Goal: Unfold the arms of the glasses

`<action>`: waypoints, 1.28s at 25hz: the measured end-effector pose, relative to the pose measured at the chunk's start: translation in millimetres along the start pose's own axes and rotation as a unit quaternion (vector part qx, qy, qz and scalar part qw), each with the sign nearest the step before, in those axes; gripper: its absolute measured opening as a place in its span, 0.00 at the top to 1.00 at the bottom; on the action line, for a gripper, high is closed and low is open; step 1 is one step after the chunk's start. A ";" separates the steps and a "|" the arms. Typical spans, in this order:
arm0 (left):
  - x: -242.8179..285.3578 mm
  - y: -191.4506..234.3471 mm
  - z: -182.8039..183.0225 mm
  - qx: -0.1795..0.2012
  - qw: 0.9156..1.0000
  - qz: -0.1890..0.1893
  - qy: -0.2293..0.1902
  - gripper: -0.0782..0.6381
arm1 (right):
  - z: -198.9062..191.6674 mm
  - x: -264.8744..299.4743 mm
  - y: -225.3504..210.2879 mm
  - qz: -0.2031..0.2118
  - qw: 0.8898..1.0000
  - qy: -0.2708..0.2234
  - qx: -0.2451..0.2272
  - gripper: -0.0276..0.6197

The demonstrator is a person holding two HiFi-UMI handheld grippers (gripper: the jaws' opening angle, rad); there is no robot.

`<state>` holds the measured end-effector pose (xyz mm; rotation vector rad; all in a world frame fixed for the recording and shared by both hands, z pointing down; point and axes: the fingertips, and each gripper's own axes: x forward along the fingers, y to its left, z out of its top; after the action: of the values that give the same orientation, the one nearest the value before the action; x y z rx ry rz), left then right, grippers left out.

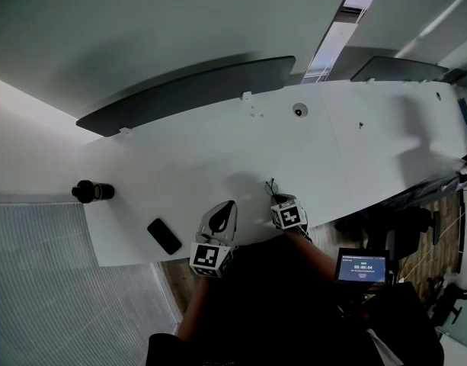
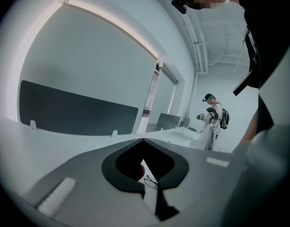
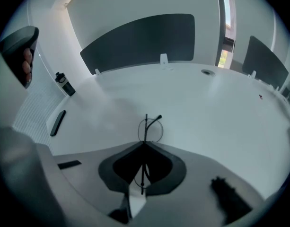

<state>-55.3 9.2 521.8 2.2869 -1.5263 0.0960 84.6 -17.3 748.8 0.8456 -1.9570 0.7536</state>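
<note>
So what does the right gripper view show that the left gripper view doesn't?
Only the right gripper view: the right gripper shut on the glasses, plus a bottle and a phone off to the left. Only the left gripper view: a second person standing far off. Both: the white table, the dark divider and the glasses, tiny in the left one.
</note>
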 end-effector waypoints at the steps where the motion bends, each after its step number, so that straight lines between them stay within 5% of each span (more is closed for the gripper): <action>1: 0.2 -0.1 -1.0 -0.001 1.000 -0.001 0.004 0.88 | 0.2 0.2 -1.6 0.000 1.000 -0.003 0.002 0.93; 11: -2.9 6.7 -4.6 -0.004 1.000 0.001 0.006 0.88 | 20.0 -26.6 3.6 0.042 0.996 -0.048 0.065 0.93; 14: -6.5 9.7 -10.4 -0.028 0.999 -0.011 0.015 0.88 | 41.8 -51.5 18.0 0.101 0.984 -0.097 0.106 0.93; 16: -5.9 10.2 -18.8 -0.079 0.996 -0.040 0.027 0.88 | 62.1 -75.5 34.0 0.159 0.971 -0.140 0.111 0.93; 19: -4.5 14.4 -27.1 -0.226 0.969 -0.095 0.022 0.88 | 89.5 -115.9 60.9 0.264 0.939 -0.199 0.097 0.93; 23: -9.1 19.0 -20.0 -0.408 0.896 -0.174 -0.031 0.87 | 112.3 -159.3 84.7 0.403 0.869 -0.240 0.159 0.94; 25: -11.9 16.9 -17.5 -0.449 0.867 -0.211 -0.043 0.87 | 120.2 -172.5 92.7 0.449 0.837 -0.245 0.195 0.93; 27: -13.5 8.0 -19.7 -0.437 0.867 -0.238 -0.026 0.86 | 123.5 -180.6 100.8 0.484 0.812 -0.244 0.218 0.94; 29: -11.9 -3.9 -26.3 -0.402 0.880 -0.252 0.008 0.82 | 121.8 -184.4 108.1 0.505 0.800 -0.237 0.222 0.94; 32: -8.6 -17.6 -35.2 -0.381 0.883 -0.270 0.042 0.78 | 114.7 -182.5 117.1 0.505 0.811 -0.219 0.198 0.94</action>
<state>-37.4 35.0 547.0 1.9033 -0.6393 -0.4689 13.8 14.3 516.1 0.0947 -2.7168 1.7494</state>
